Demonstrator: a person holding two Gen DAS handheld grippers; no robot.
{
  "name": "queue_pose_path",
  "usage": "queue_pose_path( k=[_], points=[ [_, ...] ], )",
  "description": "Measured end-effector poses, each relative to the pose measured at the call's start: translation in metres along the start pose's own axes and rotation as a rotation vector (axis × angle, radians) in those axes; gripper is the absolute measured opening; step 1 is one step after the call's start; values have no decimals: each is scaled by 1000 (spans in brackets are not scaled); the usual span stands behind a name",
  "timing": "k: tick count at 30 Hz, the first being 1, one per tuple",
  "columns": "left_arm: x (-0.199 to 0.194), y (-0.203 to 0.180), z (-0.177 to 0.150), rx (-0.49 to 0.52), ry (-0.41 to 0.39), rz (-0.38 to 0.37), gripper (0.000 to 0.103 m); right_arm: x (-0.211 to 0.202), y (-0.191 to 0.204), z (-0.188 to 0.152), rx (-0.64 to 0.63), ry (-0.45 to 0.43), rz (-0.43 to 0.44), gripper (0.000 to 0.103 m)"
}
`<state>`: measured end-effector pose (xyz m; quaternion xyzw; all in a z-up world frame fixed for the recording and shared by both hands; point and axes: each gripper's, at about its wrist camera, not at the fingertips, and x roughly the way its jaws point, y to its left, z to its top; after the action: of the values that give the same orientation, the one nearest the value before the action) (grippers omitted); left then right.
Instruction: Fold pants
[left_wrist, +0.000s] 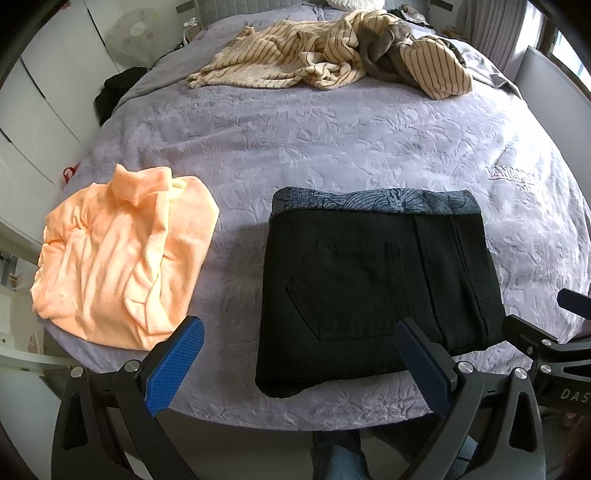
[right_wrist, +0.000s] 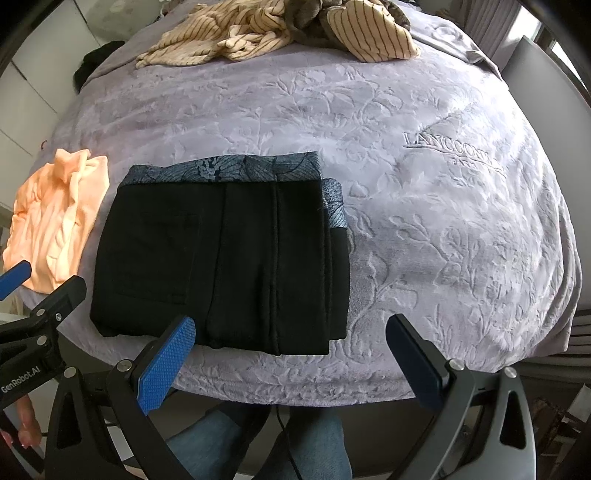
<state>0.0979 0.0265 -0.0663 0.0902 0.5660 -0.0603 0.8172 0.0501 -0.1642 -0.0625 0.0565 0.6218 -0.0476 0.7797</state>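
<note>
black pants (left_wrist: 373, 291) sit folded into a neat rectangle on the lavender bed (left_wrist: 332, 147) in the left wrist view, left tool (left_wrist: 295, 369) spread wide, empty. right wrist view: same bundle, right tool (right_wrist: 291, 362) gaping, holding nothing. folding looks basically done, maybe just tidy edges.

The folded black cloth pants (left_wrist: 373, 291) look matt and smooth (patterned grey lining); the lilac plush bedspread (right_wrist: 424, 221) is leaf-embossed.
</note>
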Motion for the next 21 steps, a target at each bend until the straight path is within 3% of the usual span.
queue_pose_path(
  k=[21],
  points=[
    [4,-1,3,8,5,-15,103,3,1,1,-3,9,-7,103]
  ],
)
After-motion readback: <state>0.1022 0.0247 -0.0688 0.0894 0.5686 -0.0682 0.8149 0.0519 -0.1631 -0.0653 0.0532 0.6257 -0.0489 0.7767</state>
